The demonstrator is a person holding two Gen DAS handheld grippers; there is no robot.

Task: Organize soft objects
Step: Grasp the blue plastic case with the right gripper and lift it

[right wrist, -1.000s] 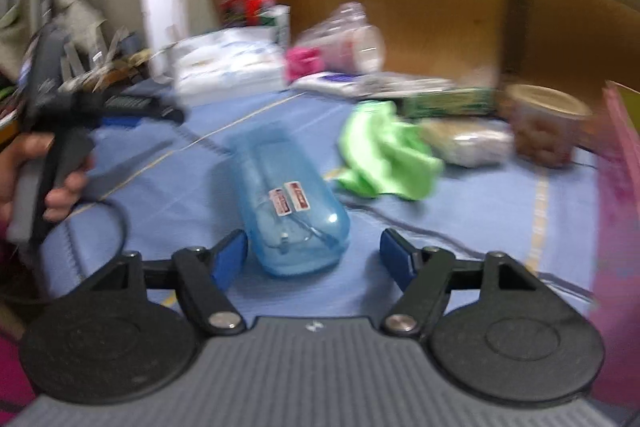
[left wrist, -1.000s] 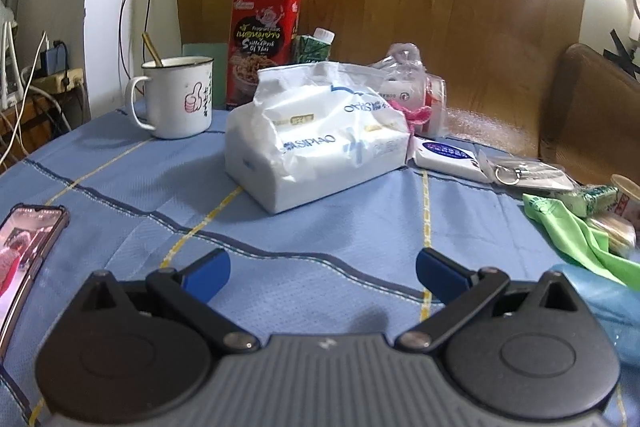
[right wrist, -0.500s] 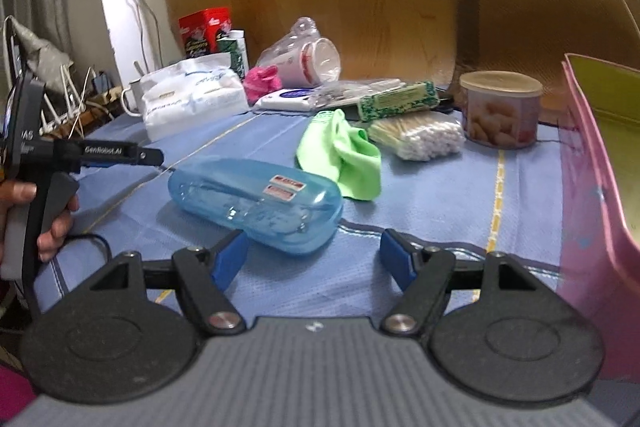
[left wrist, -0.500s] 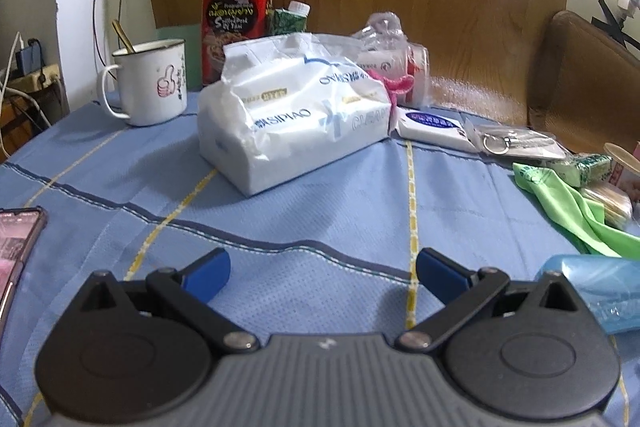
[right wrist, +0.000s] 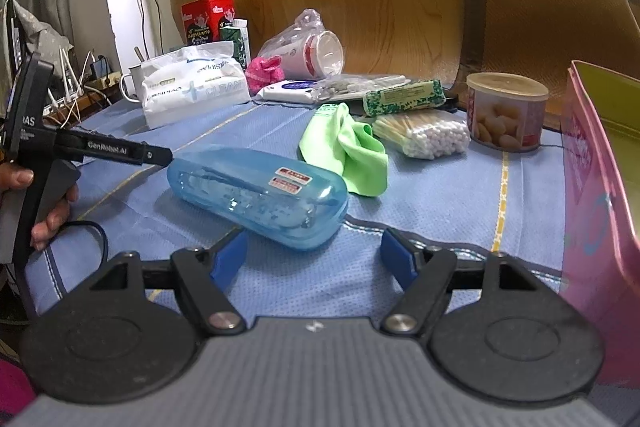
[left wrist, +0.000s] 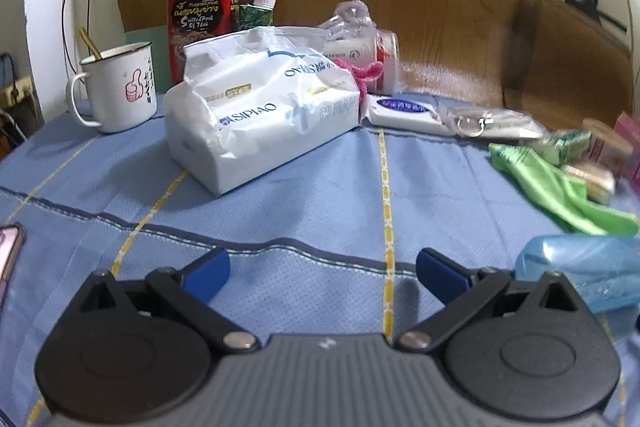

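A white soft tissue pack [left wrist: 256,111] lies on the blue tablecloth [left wrist: 320,199], ahead of my open, empty left gripper [left wrist: 322,271]; it also shows in the right wrist view [right wrist: 192,87]. A crumpled green cloth [right wrist: 348,151] lies mid-table, seen at the right in the left wrist view [left wrist: 556,187]. A pink knitted piece [right wrist: 262,71] sits behind the tissue pack. My right gripper [right wrist: 314,259] is open and empty, just short of a blue translucent case [right wrist: 260,195].
A white mug [left wrist: 116,87], red tin [left wrist: 202,11], wipes pack [left wrist: 404,109] and bagged cups [right wrist: 308,51] stand at the back. Cotton swabs [right wrist: 424,135], a snack tub [right wrist: 506,111] and a pink box [right wrist: 600,187] are right. A phone [left wrist: 10,247] lies left.
The left gripper has swung right, so the tissue pack sits nearer centre and the blue case has come into view. The right gripper has steadied and drawn back slightly.
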